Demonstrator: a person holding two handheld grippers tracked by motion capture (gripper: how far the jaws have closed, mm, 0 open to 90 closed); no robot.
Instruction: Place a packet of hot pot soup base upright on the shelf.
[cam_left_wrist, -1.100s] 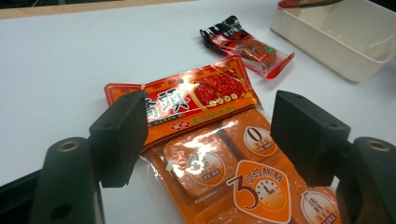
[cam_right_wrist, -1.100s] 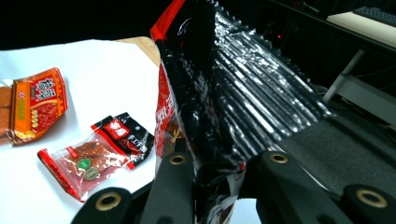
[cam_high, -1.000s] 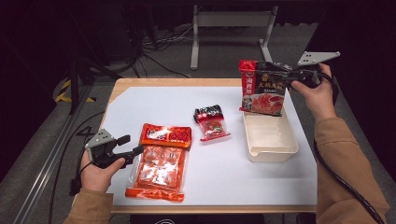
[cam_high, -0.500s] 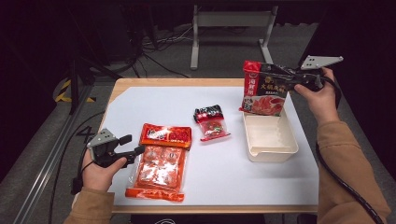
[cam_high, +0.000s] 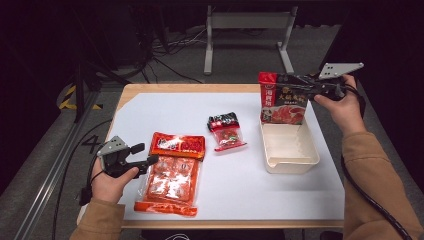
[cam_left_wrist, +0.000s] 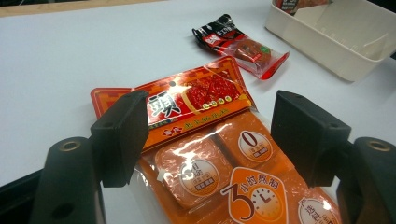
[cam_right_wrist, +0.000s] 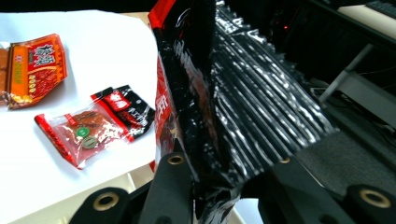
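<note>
**Three packets, one lifted over the tub**

Two grippers work at a desk (cam_high: 250, 175) covered in white. At the left, the left gripper (cam_high: 145, 155) rests low by the near edge, its fingers (cam_left_wrist: 119, 135) spread wide with nothing pressed between them, one on each side of the top corner of the flat orange packet (cam_high: 172, 172), which lies face up on the desk. Near the middle lies a small red-and-black snack pouch (cam_high: 226, 131), apart from both the orange packet and the tub. Right of it stands the cream plastic tub (cam_high: 289, 150), open side up. At the right, the right gripper (cam_high: 300, 86) has its fingers (cam_right_wrist: 170, 186) clamped on the upper edge of a red-and-black hotpot bag (cam_high: 282, 97), held upright above the far end of the tub, its bottom edge about at the tub's rim.
</note>
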